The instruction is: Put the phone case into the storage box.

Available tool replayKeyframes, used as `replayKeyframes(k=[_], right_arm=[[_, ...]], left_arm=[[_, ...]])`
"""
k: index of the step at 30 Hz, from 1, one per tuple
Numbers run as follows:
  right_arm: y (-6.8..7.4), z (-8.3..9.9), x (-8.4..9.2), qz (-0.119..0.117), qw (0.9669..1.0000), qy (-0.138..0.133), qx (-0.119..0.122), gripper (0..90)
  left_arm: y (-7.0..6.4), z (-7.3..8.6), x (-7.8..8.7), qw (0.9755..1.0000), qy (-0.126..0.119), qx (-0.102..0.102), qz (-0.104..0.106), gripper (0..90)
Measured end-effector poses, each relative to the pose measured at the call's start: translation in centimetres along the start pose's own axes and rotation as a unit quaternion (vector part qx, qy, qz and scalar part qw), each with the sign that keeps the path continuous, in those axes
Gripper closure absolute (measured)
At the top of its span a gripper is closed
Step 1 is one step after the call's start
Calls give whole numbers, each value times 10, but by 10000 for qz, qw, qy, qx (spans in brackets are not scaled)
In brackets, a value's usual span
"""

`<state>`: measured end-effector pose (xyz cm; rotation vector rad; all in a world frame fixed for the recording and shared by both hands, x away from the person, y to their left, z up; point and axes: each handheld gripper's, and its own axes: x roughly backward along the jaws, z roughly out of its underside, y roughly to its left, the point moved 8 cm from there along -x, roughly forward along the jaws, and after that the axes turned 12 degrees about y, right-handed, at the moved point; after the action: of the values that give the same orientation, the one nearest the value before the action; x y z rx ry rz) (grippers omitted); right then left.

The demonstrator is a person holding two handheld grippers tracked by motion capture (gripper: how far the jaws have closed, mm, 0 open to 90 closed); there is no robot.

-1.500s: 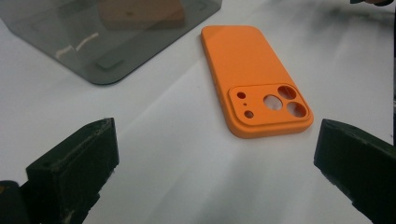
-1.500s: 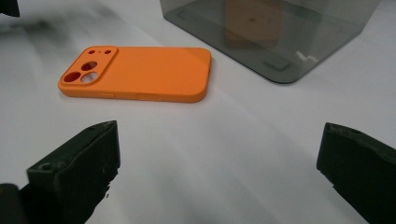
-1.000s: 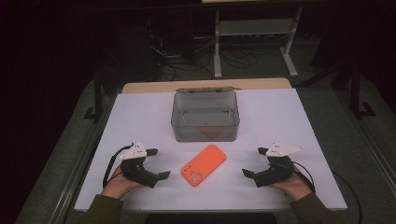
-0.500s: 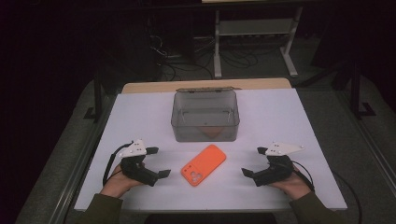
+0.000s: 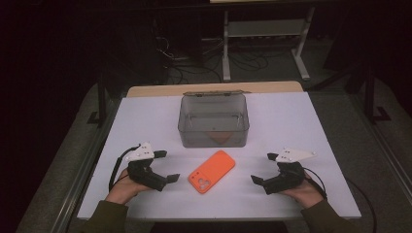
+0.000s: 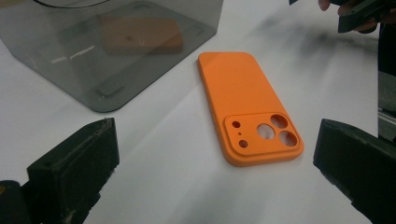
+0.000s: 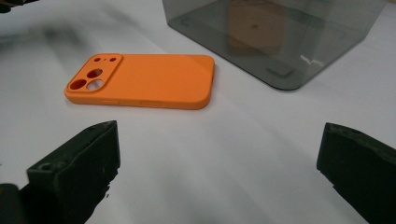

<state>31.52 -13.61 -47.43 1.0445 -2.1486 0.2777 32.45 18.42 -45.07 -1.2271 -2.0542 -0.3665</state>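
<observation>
High view: left tool [image 5: 167, 171] rests near the worktop's [image 5: 301, 126] front-left corner, jaws spread wide and empty. Just beside it, an orange case [image 5: 212, 171] lies flat near the front edge's middle, before a grey box [image 5: 214, 121]. Right tool [image 5: 258, 183] sits near the front-right corner, wide open, empty.

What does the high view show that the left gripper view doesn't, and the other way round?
High view alone: the whole white table, both forearms, the left tongs and right tongs resting on either side of the case, the floor and the metal shelf behind. Left gripper view alone: the camera cutouts of the orange phone case up close, and an orange shape seen through the box wall. Both: the case lying flat and ungripped, and the smoky clear box beyond it.
</observation>
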Motion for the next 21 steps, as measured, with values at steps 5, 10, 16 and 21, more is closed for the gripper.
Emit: replayKeyframes(k=[5,10,16,21], right_arm=[[1,1,-1,0,10000,13,62,0],[1,1,-1,6,10000,18,55,0],[1,0,0,7,10000,7,44,0],[1,1,0,17,10000,12,46,0]], left_arm=[[-1,-2,-2,10000,3,-24,14,0],[-2,-6,-3,10000,-38,-42,20,0],[-4,-10,-6,10000,-38,-80,33,0],[-5,-12,-8,9999,-26,-95,41,0]])
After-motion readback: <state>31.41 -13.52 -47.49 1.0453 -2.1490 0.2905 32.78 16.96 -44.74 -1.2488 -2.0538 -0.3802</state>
